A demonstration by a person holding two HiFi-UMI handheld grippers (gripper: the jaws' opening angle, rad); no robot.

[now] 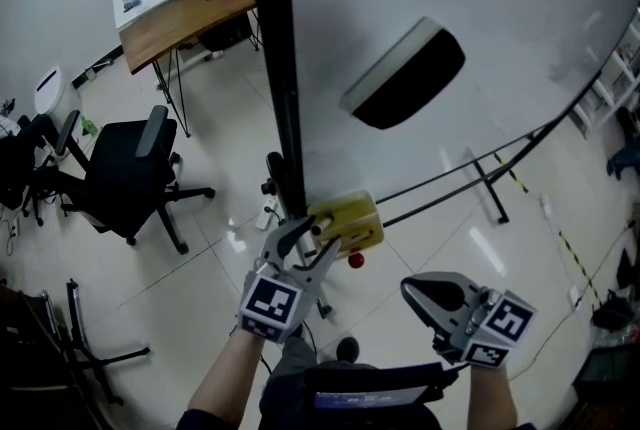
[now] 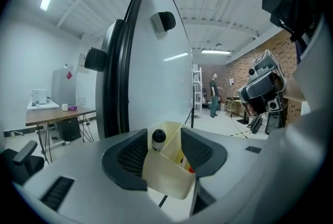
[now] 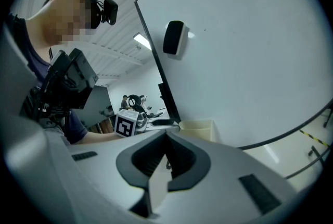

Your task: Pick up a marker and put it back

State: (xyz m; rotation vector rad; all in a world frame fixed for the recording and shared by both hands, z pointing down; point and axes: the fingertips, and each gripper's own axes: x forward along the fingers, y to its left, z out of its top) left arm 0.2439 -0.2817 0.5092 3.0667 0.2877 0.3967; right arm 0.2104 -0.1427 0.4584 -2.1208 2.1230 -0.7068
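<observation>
Black-capped marker (image 2: 158, 139) stands between parted jaws of left gripper (image 2: 164, 132); right gripper (image 3: 167, 137) seems clenched.

Left claw (image 2: 163, 132), jaws apart, at cream holder (image 2: 164, 178); black-capped marker (image 2: 158, 140) upright between them (whiteboard (image 2: 156, 77) behind)

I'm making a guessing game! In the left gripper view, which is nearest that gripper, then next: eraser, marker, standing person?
1. Marker, between the jaws, low centre.
2. Eraser, high on the whiteboard.
3. Standing person, far back, right.
</observation>
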